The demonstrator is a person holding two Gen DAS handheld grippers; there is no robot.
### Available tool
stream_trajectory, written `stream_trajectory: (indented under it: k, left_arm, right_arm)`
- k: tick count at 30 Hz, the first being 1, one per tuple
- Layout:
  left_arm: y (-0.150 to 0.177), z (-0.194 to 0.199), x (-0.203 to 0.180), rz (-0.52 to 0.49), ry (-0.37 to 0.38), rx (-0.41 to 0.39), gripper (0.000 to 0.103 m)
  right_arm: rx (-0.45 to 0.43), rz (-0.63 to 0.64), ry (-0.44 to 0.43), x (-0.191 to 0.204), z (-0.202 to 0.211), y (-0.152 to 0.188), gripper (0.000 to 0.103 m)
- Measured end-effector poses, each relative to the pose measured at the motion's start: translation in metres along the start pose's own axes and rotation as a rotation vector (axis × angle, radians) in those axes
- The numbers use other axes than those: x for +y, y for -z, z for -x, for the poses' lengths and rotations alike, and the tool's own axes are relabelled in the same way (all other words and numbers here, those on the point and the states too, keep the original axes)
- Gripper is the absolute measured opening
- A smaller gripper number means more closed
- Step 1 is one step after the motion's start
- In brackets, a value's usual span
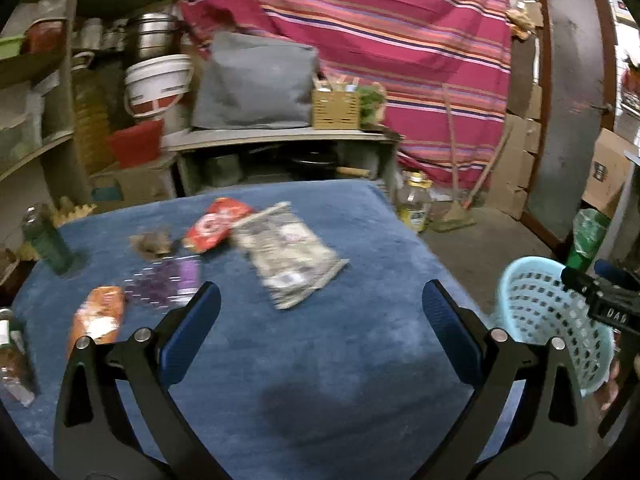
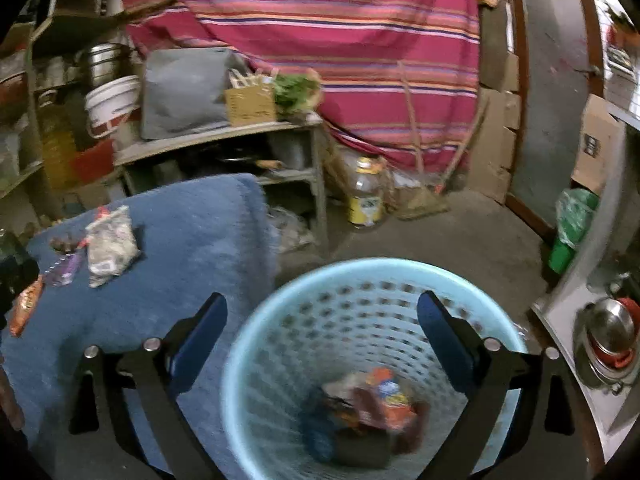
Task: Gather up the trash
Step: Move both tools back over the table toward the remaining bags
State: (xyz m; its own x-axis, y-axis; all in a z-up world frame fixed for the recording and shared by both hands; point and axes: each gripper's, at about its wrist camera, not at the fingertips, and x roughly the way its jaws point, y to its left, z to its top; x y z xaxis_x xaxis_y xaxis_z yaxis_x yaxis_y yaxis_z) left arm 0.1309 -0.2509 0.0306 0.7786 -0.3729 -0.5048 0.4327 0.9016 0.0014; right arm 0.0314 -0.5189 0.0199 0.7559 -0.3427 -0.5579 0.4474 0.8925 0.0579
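Observation:
On the blue cloth-covered table [image 1: 340,360] lie several wrappers: a grey-white packet [image 1: 290,256], a red packet [image 1: 216,224], a purple wrapper [image 1: 168,282] and an orange packet [image 1: 98,314]. My left gripper [image 1: 320,300] hovers over the table, open and empty, short of the wrappers. My right gripper [image 2: 322,308] hangs open and empty above the light blue perforated basket [image 2: 280,300], which holds several crumpled wrappers [image 2: 368,404] at its bottom. The same basket [image 1: 540,312] shows right of the table in the left wrist view, with the right gripper's body over it.
A green bottle [image 1: 46,238] stands at the table's left edge, another bottle [image 1: 12,356] lower left. Behind are cluttered shelves, a grey cushion [image 1: 252,80], a striped red cloth, a yellow-labelled jug [image 2: 364,196] on the floor and a green bag [image 2: 572,216].

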Motion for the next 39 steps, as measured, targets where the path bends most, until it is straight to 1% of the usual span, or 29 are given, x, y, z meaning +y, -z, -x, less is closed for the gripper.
stream_trajectory:
  k: [5, 7, 9, 12, 18, 21, 25, 27, 29, 31, 32, 33, 34, 35, 36, 37, 38, 39]
  left_arm:
    - [0.003, 0.005, 0.051, -0.007, -0.097, -0.009, 0.097]
    - [0.006, 0.007, 0.078, 0.014, -0.133, -0.012, 0.097]
    - [0.010, 0.005, 0.100, 0.048, -0.145, -0.008, 0.097]
    - [0.019, -0.002, 0.137, 0.101, -0.178, 0.021, 0.097]
    - [0.033, -0.013, 0.194, 0.133, -0.261, 0.078, 0.097]
    - [0.041, -0.023, 0.218, 0.171, -0.274, 0.110, 0.097]
    - [0.049, -0.044, 0.242, 0.211, -0.270, 0.191, 0.097]
    - [0.051, -0.054, 0.251, 0.239, -0.244, 0.229, 0.091]
    - [0.054, -0.062, 0.254, 0.254, -0.216, 0.257, 0.090]
    - [0.058, -0.069, 0.255, 0.255, -0.198, 0.294, 0.076]
    - [0.060, -0.073, 0.253, 0.248, -0.179, 0.318, 0.066]
    - [0.061, -0.075, 0.250, 0.237, -0.171, 0.330, 0.062]
    - [0.061, -0.075, 0.247, 0.218, -0.176, 0.333, 0.060]
    - [0.061, -0.075, 0.244, 0.205, -0.174, 0.329, 0.055]
    - [0.060, -0.075, 0.241, 0.197, -0.168, 0.327, 0.046]
    - [0.060, -0.074, 0.238, 0.183, -0.162, 0.323, 0.041]
    - [0.060, -0.073, 0.237, 0.176, -0.163, 0.323, 0.033]
    - [0.060, -0.073, 0.235, 0.170, -0.166, 0.323, 0.028]
  right_arm:
    - [-0.029, 0.035, -0.070, 0.053, -0.004, -0.005, 0.094]
    - [-0.037, 0.060, -0.083, 0.074, -0.007, -0.005, 0.094]
    - [-0.039, 0.080, -0.095, 0.093, -0.011, -0.004, 0.094]
    - [-0.022, 0.105, -0.121, 0.119, -0.021, -0.002, 0.094]
    - [0.008, 0.160, -0.131, 0.159, -0.041, 0.002, 0.094]
    - [0.021, 0.168, -0.146, 0.172, -0.049, 0.003, 0.094]
    - [0.037, 0.193, -0.143, 0.186, -0.059, 0.004, 0.094]
    - [0.045, 0.191, -0.148, 0.191, -0.063, 0.003, 0.094]
    - [0.055, 0.188, -0.153, 0.195, -0.066, 0.003, 0.094]
    - [0.067, 0.184, -0.160, 0.198, -0.069, 0.004, 0.094]
    - [0.072, 0.184, -0.161, 0.200, -0.071, 0.005, 0.094]
    - [0.082, 0.186, -0.164, 0.203, -0.074, 0.006, 0.094]
    - [0.089, 0.189, -0.164, 0.206, -0.076, 0.006, 0.094]
    - [0.095, 0.193, -0.164, 0.207, -0.078, 0.007, 0.094]
    - [0.098, 0.197, -0.163, 0.210, -0.079, 0.008, 0.094]
    - [0.103, 0.205, -0.162, 0.212, -0.081, 0.008, 0.094]
    - [0.104, 0.209, -0.161, 0.215, -0.082, 0.008, 0.094]
    - [0.106, 0.214, -0.160, 0.217, -0.083, 0.008, 0.094]
